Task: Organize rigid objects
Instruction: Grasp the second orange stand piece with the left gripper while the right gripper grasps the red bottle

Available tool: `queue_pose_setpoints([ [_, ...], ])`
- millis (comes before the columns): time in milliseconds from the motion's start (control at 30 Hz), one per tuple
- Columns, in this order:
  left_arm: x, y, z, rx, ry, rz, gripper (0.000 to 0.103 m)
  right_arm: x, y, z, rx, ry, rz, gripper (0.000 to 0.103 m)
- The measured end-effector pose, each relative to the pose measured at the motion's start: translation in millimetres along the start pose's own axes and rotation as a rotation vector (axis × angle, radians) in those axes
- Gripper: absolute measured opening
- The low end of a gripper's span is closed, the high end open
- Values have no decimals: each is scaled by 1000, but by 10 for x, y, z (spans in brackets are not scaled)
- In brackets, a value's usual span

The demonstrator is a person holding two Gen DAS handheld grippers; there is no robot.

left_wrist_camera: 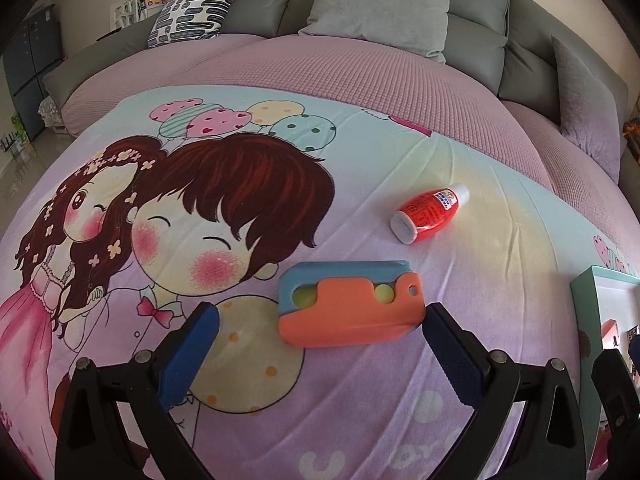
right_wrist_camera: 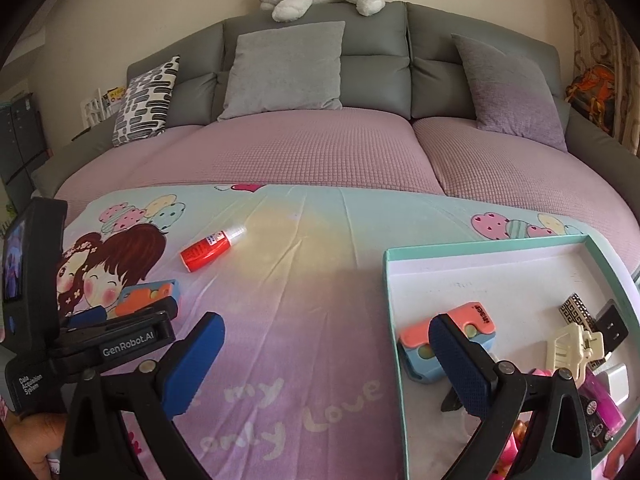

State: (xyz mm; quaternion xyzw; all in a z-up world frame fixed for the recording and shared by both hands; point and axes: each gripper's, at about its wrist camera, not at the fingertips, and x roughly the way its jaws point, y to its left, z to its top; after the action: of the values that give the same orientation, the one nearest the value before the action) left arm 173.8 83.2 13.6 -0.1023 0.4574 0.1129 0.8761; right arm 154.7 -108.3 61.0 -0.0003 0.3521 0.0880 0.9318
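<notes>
Orange and blue, the toy (left_wrist_camera: 350, 304) lies flat on the cartoon sheet (left_wrist_camera: 400, 420), right in front of the left gripper (left_wrist_camera: 320, 360). That gripper's blue pads are wide apart and hold nothing. The toy sits between the pads but closer to the right one, at about 1 o'clock from the middle of the gap. I think the gripper is lined up this way so it can slide forward and pinch the toy next.

A red bottle (left_wrist_camera: 430, 213) lies on its side farther back, at 1 o'clock from the toy and well apart from it. It is still waiting its turn.

The tray (right_wrist_camera: 390, 280) with the teal rim sits on the sheet at 3 o'clock from the toy. It already holds a second orange and blue toy (right_wrist_camera: 460, 340), a cream hair clip (right_wrist_camera: 572, 346) and other small things, so this looks like the spot where hard things go.

The right gripper (right_wrist_camera: 328, 364) hangs over the tray's near left rim, pads wide apart and holding nothing.
</notes>
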Motion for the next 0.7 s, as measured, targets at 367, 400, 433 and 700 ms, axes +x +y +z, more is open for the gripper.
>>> queue_pose_setpoints([
  [367,30,365,-27,-95,41,46,101,450,469,295,-194,64,171,103],
  [400,31,390,-31,-101,43,44,101,504,530,313,-220,71,182,103],
  [433,32,411,-33,-105,44,37,101,565,591,326,-247,78,189,103],
  [700,27,519,-18,-109,44,30,96,1059,768,437,-325,158,237,102],
])
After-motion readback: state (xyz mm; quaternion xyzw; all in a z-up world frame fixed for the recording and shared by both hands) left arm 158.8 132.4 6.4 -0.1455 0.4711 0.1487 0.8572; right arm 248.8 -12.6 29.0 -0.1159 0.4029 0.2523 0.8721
